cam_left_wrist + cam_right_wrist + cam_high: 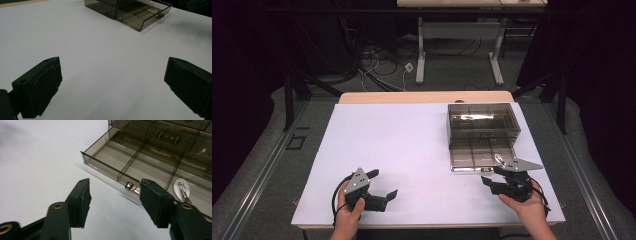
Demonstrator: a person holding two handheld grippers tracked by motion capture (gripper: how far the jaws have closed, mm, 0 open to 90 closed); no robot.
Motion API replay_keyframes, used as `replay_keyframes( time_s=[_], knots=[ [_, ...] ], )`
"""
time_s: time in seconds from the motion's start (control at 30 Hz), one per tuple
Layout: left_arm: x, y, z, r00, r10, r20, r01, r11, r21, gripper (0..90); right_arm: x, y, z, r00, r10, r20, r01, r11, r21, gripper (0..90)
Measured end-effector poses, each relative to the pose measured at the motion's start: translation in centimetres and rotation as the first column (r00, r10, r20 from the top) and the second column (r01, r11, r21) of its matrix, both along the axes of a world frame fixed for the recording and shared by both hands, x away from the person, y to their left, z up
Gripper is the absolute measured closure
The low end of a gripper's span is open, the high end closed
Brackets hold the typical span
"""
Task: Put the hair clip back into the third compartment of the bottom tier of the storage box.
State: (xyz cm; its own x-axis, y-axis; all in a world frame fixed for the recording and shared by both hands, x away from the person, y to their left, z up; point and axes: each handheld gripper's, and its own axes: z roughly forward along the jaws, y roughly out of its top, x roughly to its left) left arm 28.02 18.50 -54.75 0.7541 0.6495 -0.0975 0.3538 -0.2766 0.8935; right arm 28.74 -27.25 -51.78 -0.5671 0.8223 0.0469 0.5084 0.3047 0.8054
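High view. A smoked, clear drawer box [482, 135] stands on the white table [402, 150] toward the far right, with its lower drawer [479, 157] pulled out toward the person. The right gripper [498, 176] sits at the drawer's front edge, beside the small metal handle [499, 159]. The left gripper [382, 184] rests on the near left of the table, well apart from the box, jaws spread and holding nothing.

Left gripper view. Both black jaws stand wide apart over bare white table; nothing lies between them. The drawer box [130, 11] is seen far off, its drawer open, with a white disc and a metal clip [152, 10] inside.

Right gripper view. The jaws are partly closed but hold nothing. The handle [132, 187] projects from the drawer front [105, 166] just beside the inner face of the right-hand jaw; whether that pad touches it cannot be told. The left-hand jaw stands clearly apart from it. The compartments nearest the front are bare, one farther to the right holds a white disc [182, 187] with a clip on it, and a compartment behind holds a small metal dumbbell-shaped piece [167, 137].

Progress, as a judgement: the drawer already stands open and the handle is nearly bracketed but not yet gripped. Left to do are closing on the handle and moving the drawer.
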Motion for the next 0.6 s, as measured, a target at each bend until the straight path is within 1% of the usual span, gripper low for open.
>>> replay_keyframes(
  time_s=[0.07, 0.13, 0.2, 0.27, 0.33, 0.47, 0.53, 0.6],
  knots=[
    [0.0, 0.0, 0.0, 1.0, 0.0, 0.0, 0.0, 1.0, 0.001, 1.5, 0.0, -0.1, -0.1, 0.9999, -0.005, -0.011, 0.006, 0.9999, 0.01, 46.8],
    [0.0, 0.0, 0.0, 1.0, -0.001, -0.001, 0.001, 1.0, 0.001, 1.5, 0.0, -0.1, 0.0, 0.9989, -0.035, -0.032, 0.036, 0.9992, 0.02, 52.1],
    [0.0, 0.0, 0.0, 1.0, -0.001, -0.001, 0.001, 1.0, 0.001, 1.5, 0.1, -0.2, 0.1, 0.9986, -0.029, -0.044, 0.031, 0.9989, 0.035, 57.1],
    [0.0, 0.0, 0.0, 1.0, 0.002, -0.005, -0.002, 1.0, -0.003, 1.5, 0.1, -0.2, 0.1, 0.998, -0.035, -0.053, 0.038, 0.9985, 0.04, 60.9],
    [0.0, -0.1, 0.0, 1.0, 0.002, -0.007, -0.002, 1.0, -0.004, 1.5, 0.3, -0.2, -0.1, 0.9981, -0.039, -0.048, 0.041, 0.9985, 0.037, 64.8],
    [0.0, 0.0, 0.0, 1.0, 0.003, -0.007, -0.003, 1.0, -0.003, 1.5, 0.7, -0.1, -0.6, 0.9965, -0.055, -0.063, 0.057, 0.9982, 0.019, 70.9],
    [0.0, 0.0, 0.0, 1.0, 0.002, -0.007, -0.002, 1.0, -0.003, 1.5, 1.0, -0.1, -1.0, 0.9955, -0.051, -0.08, 0.052, 0.9986, 0.009, 75.4],
    [0.0, 0.0, 0.0, 1.0, 0.0, -0.002, 0.0, 1.0, 0.003, 1.5, 1.2, 0.0, -1.3, 0.9953, -0.046, -0.085, 0.045, 0.9989, -0.007, 79.3]
  ],
)
